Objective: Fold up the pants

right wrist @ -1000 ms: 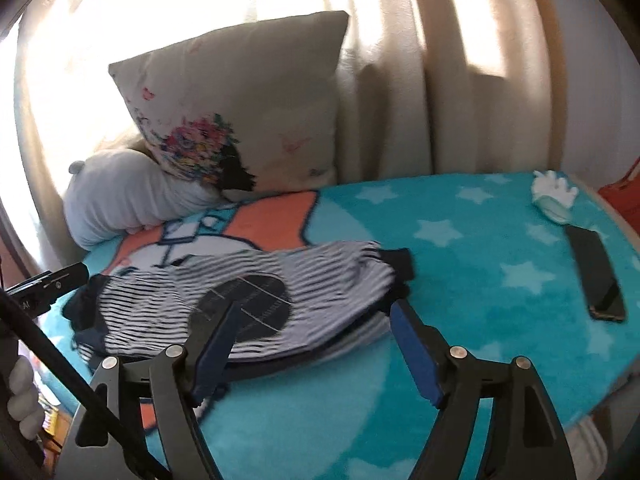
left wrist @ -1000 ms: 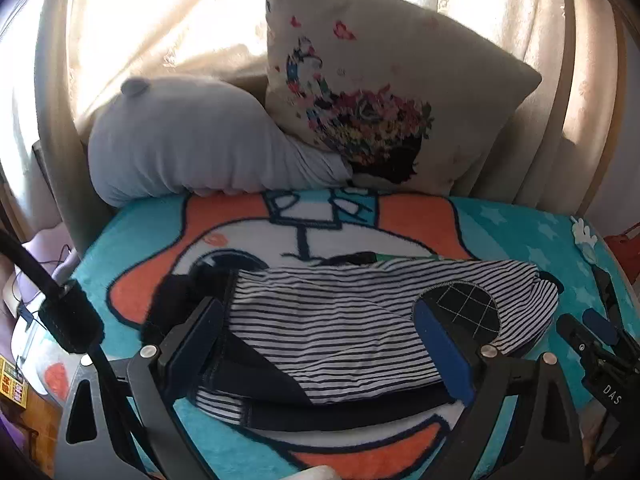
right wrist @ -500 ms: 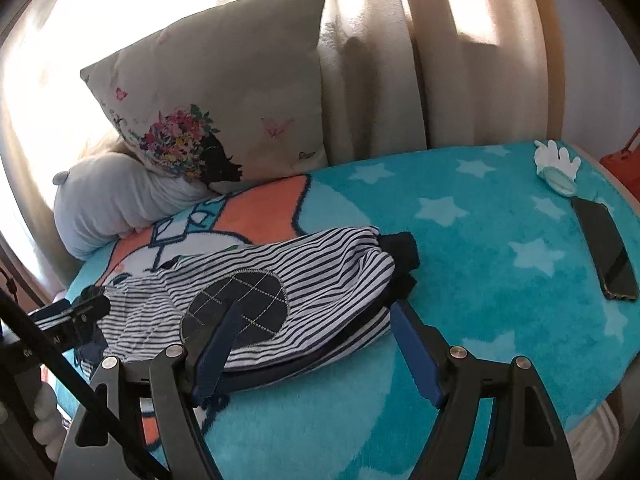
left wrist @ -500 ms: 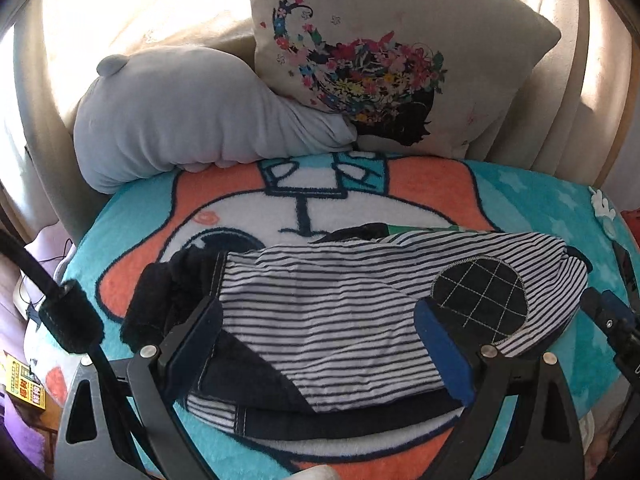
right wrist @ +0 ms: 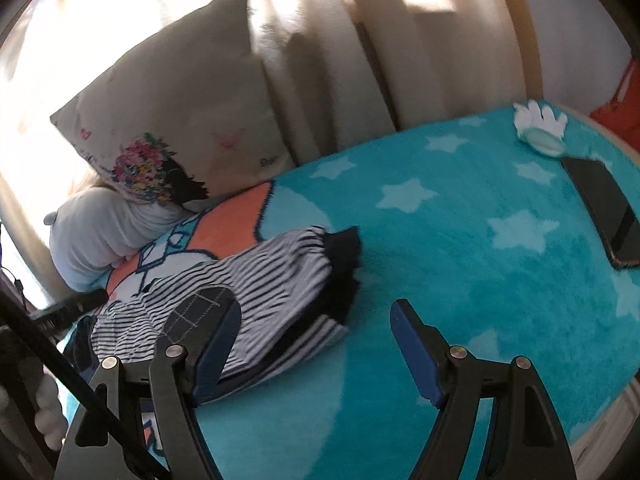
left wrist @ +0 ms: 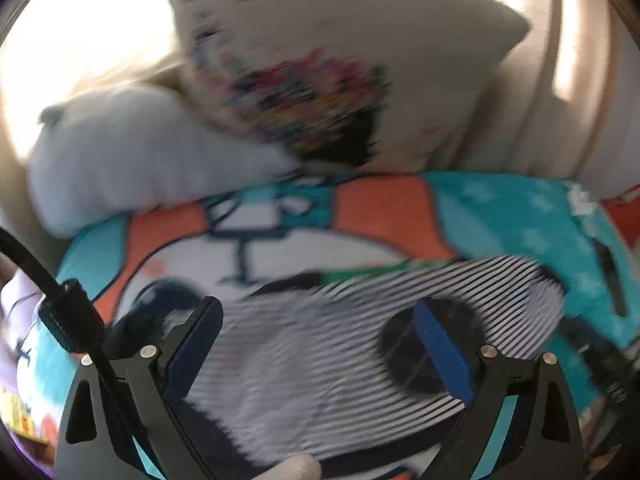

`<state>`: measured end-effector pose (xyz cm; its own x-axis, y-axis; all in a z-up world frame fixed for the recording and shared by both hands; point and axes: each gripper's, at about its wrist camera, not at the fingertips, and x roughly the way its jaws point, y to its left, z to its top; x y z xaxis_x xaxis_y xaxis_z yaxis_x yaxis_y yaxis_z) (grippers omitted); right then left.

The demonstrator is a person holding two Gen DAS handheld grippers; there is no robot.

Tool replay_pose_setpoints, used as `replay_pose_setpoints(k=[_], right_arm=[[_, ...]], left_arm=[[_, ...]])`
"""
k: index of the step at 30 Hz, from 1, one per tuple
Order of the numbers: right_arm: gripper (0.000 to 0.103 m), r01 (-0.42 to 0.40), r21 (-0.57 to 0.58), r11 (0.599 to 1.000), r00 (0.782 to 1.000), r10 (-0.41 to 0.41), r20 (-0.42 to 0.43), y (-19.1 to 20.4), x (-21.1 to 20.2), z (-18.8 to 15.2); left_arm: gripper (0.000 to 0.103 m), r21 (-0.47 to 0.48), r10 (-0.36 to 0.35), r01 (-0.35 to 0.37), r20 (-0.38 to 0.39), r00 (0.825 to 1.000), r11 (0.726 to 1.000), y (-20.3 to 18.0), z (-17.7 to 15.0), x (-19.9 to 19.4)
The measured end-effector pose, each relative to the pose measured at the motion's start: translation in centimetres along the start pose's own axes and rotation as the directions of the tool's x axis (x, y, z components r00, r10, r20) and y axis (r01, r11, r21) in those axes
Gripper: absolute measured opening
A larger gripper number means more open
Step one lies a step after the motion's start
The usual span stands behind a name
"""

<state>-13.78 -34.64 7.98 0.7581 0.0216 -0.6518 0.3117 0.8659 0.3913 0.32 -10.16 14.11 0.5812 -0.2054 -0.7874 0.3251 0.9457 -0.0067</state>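
While neither gripper holds anything, the scene reads as follows.

Pants: the pants (right wrist: 256, 300) lie on the blanket (right wrist: 460, 280) as a short, stacked bundle, striped layer on top, dark layers showing beneath at the near and right edges; a round dark patch (right wrist: 200, 314) faces up.
Pants, left view: the same bundle (left wrist: 320, 344) fills the space between and below the fingers, though this view is motion-blurred.
Left gripper: the left gripper (left wrist: 318, 344) is spread wide over the bundle, nothing between its pads; contact with the cloth cannot be told.
Right gripper: the right gripper (right wrist: 316, 344) is also spread wide and empty, its left finger in front of the bundle's near right corner, its right finger over bare blanket.
Done, as judged: at least one fold seems made, since layers are stacked and the bundle is compact.
Left, as judged: perhaps one more fold or some squaring of the uneven dark edges; otherwise nearly finished.
Nearby: pillow (right wrist: 172, 120) behind, phone (right wrist: 604, 216) well apart to the right.
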Motion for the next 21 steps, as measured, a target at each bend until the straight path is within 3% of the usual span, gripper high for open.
replay_pose_setpoints(k=[3, 5, 8, 11, 13, 16, 17, 18, 19, 20, 21], right_arm=[[0.081, -0.017, 0.043, 0.999, 0.999, 0.018, -0.032, -1.1, 0.8, 0.1], [0.081, -0.029, 0.048, 0.998, 0.998, 0.031, -0.054, -1.4, 1.4, 0.1], [0.081, -0.046, 0.054, 0.997, 0.997, 0.05, -0.063, -1.3, 2.1, 0.4], [0.081, -0.057, 0.042, 0.997, 0.995, 0.06, -0.075, -1.0, 2.7, 0.5], [0.081, -0.051, 0.027, 0.998, 0.995, 0.053, -0.079, -0.6, 3.2, 0.5], [0.081, -0.032, -0.008, 0.999, 0.997, 0.031, -0.071, 0.0, 4.0, 0.3], [0.08, -0.025, -0.018, 1.0, 0.998, 0.024, -0.065, 0.3, 4.1, 0.2], [0.075, -0.022, -0.03, 0.999, 0.998, 0.021, -0.055, 0.5, 4.2, 0.1], [0.068, -0.028, -0.038, 0.999, 0.998, 0.026, -0.049, 0.7, 4.4, 0.0], [0.047, -0.042, -0.037, 0.998, 0.998, 0.039, -0.058, 0.7, 4.8, -0.1], [0.034, -0.054, -0.031, 0.998, 0.996, 0.052, -0.07, 0.7, 5.1, -0.1]], left_arm=[[0.096, 0.078, -0.095, 0.098, -0.045, 0.994, 0.992, -2.9, 2.3, 1.7], [0.096, 0.139, -0.171, 0.184, -0.097, 0.98, 0.973, -5.5, 3.7, 3.5], [0.096, 0.174, -0.23, 0.256, -0.155, 0.961, 0.951, -8.8, 5.2, 6.2], [0.095, 0.15, -0.306, 0.347, -0.243, 0.921, 0.926, -11.0, 6.0, 9.2], [0.095, 0.148, -0.352, 0.41, -0.308, 0.884, 0.9, -12.5, 6.0, 11.2], [0.092, 0.133, -0.361, 0.43, -0.359, 0.861, 0.893, -13.5, 5.4, 13.4], [0.091, 0.113, -0.376, 0.446, -0.38, 0.845, 0.888, -13.7, 5.2, 14.1], [0.087, 0.082, -0.395, 0.461, -0.399, 0.828, 0.883, -13.7, 5.0, 14.8], [0.086, 0.065, -0.404, 0.464, -0.393, 0.826, 0.884, -13.7, 4.9, 15.1], [0.084, 0.067, -0.41, 0.465, -0.376, 0.831, 0.883, -13.7, 5.0, 14.8], [0.071, 0.064, -0.421, 0.478, -0.381, 0.823, 0.876, -13.9, 4.9, 14.7]])
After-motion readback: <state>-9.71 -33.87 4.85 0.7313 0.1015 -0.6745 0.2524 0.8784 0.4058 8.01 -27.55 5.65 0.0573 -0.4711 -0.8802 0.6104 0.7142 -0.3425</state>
